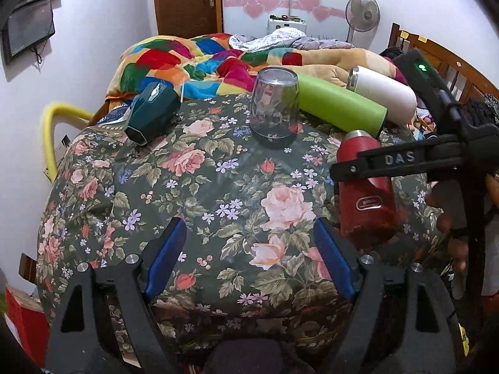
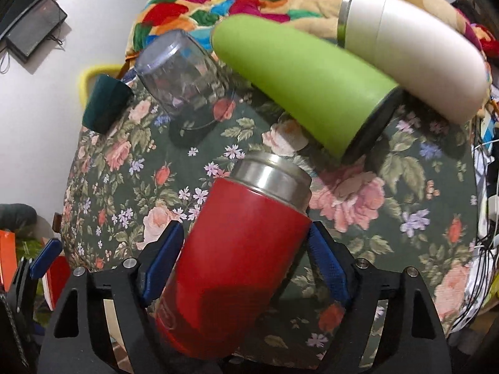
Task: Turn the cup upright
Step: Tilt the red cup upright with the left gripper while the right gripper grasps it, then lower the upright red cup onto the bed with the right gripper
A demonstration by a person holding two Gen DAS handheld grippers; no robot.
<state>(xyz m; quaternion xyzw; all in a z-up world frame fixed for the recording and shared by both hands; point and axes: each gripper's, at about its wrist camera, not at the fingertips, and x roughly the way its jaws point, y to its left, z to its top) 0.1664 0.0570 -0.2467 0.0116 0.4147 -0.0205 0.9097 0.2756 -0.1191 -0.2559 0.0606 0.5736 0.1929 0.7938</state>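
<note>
Gripping the red cup (image 2: 237, 255) between my right gripper's (image 2: 246, 249) pads; steel mouth tilts forward-right, away from me. Left gripper (image 1: 249, 249) spread, holding nothing.

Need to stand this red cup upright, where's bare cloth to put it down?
The floral cloth is bare between the left gripper, clear cup and dark green cup. It is crowded by the green bottle and white bottle.

A green bottle (image 1: 340, 106) and a white bottle (image 1: 385, 93) are laid side by side on the floral cloth (image 1: 193, 193); a teal hairdryer (image 1: 151, 110) is seen near the patchwork blanket (image 1: 187, 59).
</note>
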